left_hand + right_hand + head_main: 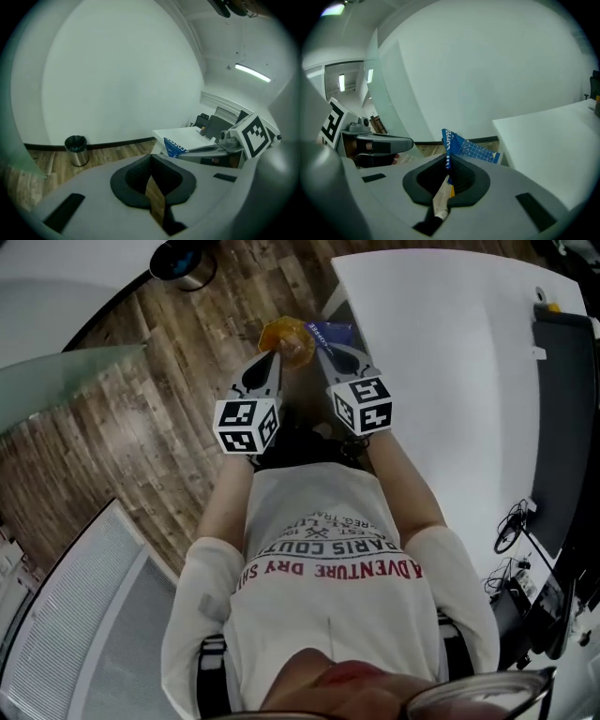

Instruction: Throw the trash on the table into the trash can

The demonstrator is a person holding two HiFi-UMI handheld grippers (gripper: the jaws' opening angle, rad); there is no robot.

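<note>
The right gripper (446,164) is closed on a blue packet (472,149), which stands out past its tips; the left gripper (269,360) is closed too, on a crumpled orange wrapper (289,339) at its tip; both are held over the wooden floor (141,427), just beside the corner of the white table (450,381); the trash can (183,259) stands well apart, by the wall (117,70).

Trash can (183,261) left of table (450,381)

Wood floor (141,427), glass partition (66,381) — maybe cables (511,532) at rt.
</note>
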